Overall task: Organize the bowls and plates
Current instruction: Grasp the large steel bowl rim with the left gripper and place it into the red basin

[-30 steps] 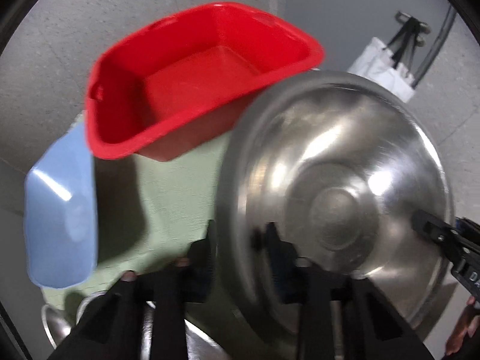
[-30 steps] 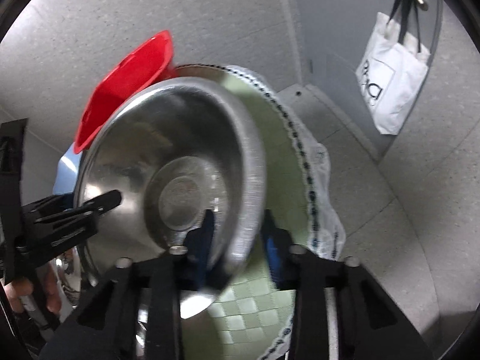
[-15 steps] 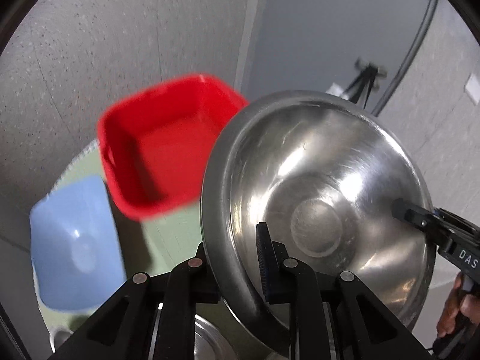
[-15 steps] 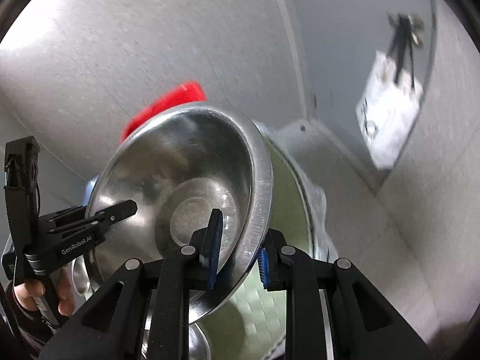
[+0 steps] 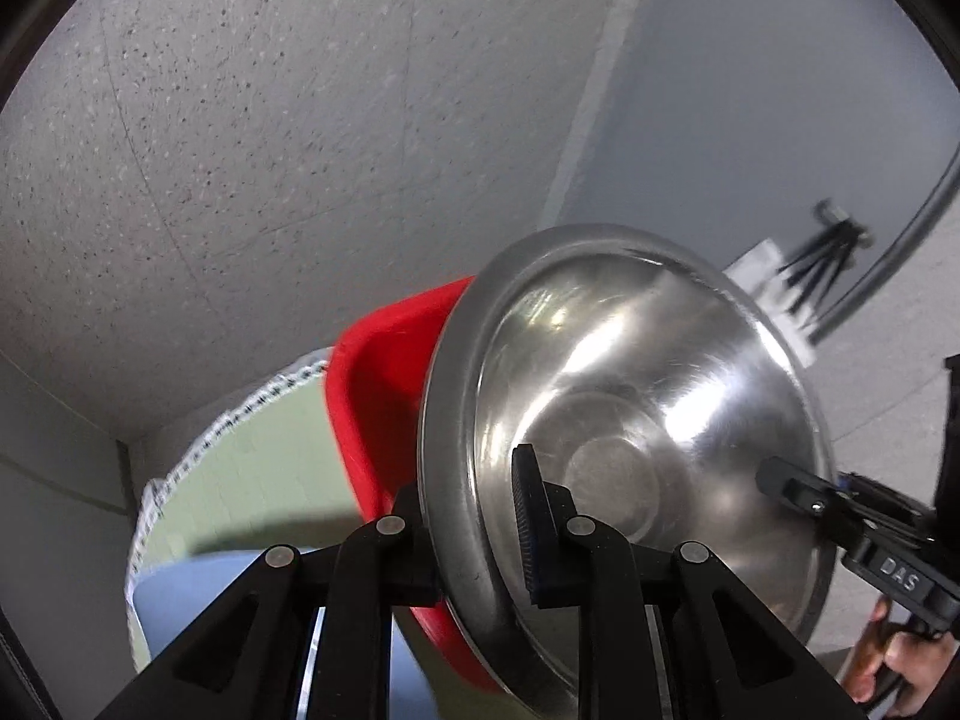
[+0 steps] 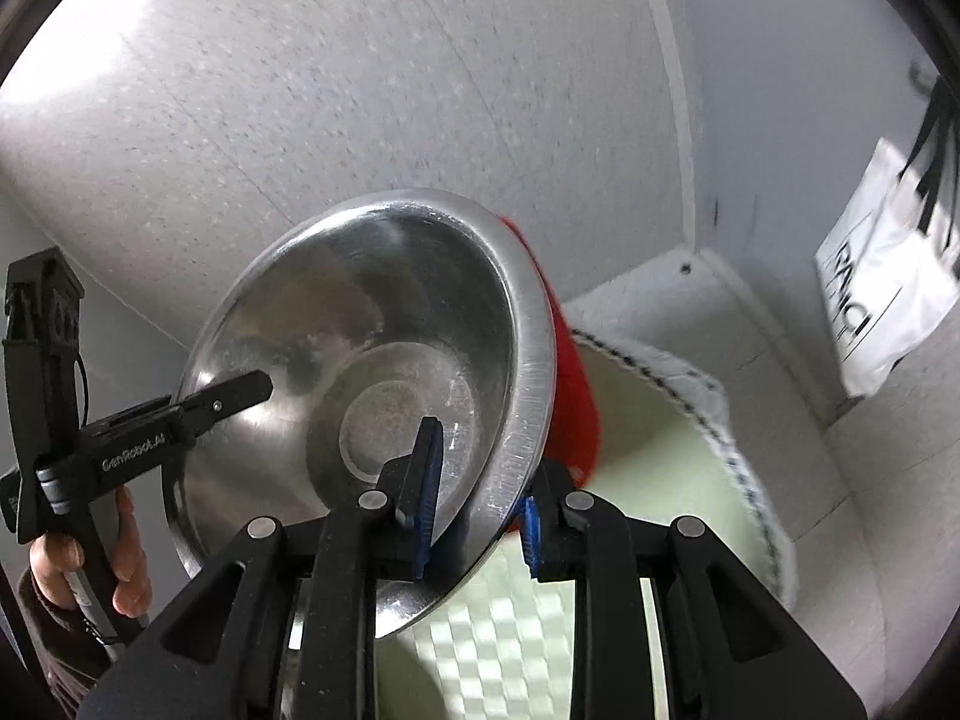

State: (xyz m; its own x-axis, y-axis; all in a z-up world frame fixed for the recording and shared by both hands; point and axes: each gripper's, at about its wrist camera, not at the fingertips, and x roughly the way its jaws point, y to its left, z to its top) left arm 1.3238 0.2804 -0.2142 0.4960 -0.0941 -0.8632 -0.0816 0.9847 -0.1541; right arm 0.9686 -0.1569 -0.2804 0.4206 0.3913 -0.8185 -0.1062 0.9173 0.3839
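A large steel bowl (image 5: 648, 420) is held up in the air, tilted, its inside facing both cameras; it also shows in the right wrist view (image 6: 372, 360). My left gripper (image 5: 474, 516) is shut on the bowl's left rim. My right gripper (image 6: 480, 498) is shut on its right rim. Each gripper shows in the other's view, the right one (image 5: 840, 516) and the left one (image 6: 180, 414). A red plastic basin (image 5: 384, 396) stands behind the bowl, mostly hidden; only its edge (image 6: 570, 396) shows in the right wrist view.
A round table with a green checked cloth (image 6: 648, 480) lies below. A pale blue tub (image 5: 240, 612) sits at the lower left. A white tote bag (image 6: 882, 300) hangs on the wall at right. Speckled walls stand close behind.
Both grippers have lifted the steel bowl higher and tilted it up. The red basin and blue tub have dropped lower in view and are now largely hidden.
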